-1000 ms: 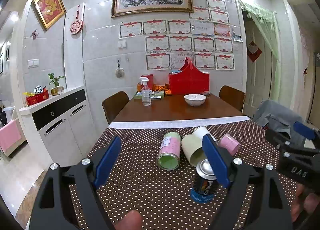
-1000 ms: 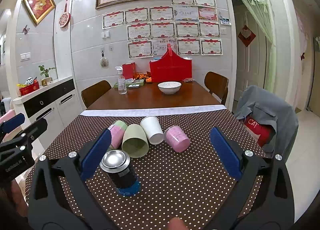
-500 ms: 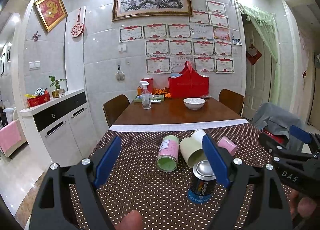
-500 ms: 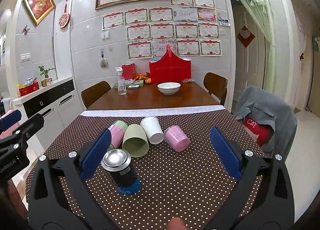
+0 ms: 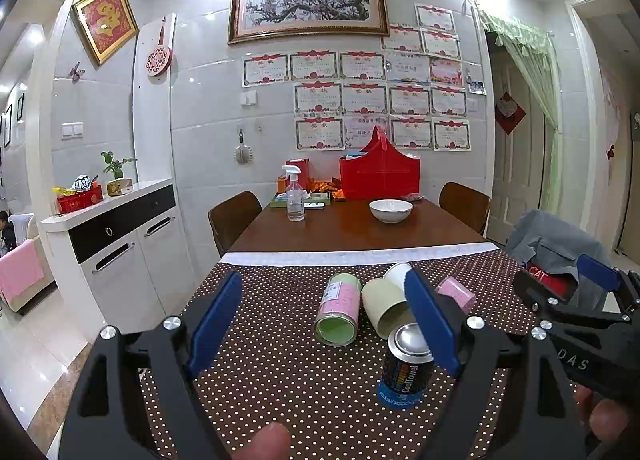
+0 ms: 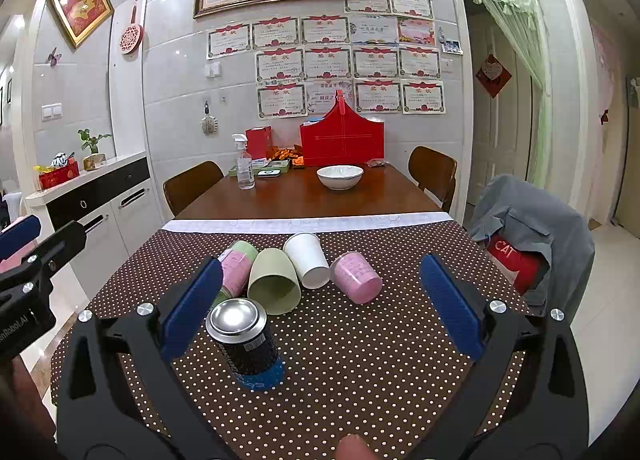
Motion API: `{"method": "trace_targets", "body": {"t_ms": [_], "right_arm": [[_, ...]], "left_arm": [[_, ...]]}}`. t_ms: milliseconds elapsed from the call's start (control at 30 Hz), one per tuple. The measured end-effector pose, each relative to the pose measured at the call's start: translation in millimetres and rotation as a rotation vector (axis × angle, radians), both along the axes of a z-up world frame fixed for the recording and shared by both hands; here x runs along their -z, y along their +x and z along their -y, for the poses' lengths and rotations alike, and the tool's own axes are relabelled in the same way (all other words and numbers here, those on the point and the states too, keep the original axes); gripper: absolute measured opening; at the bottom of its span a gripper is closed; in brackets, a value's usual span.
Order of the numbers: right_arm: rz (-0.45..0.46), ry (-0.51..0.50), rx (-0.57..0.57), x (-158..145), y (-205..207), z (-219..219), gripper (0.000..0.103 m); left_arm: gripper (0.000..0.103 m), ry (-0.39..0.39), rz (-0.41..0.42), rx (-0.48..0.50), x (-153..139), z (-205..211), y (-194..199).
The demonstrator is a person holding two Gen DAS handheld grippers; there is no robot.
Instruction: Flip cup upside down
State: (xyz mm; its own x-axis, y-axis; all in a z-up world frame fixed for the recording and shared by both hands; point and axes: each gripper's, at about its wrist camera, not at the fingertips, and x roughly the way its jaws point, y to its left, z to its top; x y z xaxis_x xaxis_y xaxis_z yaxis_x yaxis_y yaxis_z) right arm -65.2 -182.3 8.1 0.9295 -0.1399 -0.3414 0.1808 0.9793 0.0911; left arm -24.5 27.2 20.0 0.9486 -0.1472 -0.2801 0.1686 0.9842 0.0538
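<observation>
**Four cups on their sides, both grippers wide open**

We've got both tools hovering over the polka-dot tablecloth with nothing in them. The left gripper has its blue pads spread wide, and the right gripper is the same.

The cups all lie tipped over in a row past the can, which stands upright, nearest to us. From the right wrist we see them cleanly: pink-and-green cup, green cup, white cup, pink cup. In the left wrist view, the right-hand pad covers part of the green cup and white cup, but we look straight into the pink-and-green cup's mouth. The white bowl sits well back on the bare wood.
</observation>
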Motion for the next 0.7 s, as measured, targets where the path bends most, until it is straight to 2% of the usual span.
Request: {"method": "trace_targets", "body": {"t_ms": [700], "right_arm": [[-0.004, -0.005, -0.006, -1.3, 3.0, -4.4, 0.097]], "left_arm": [[0.082, 0.001, 0.011, 0.023, 3.3, 1.3, -0.7]]}}
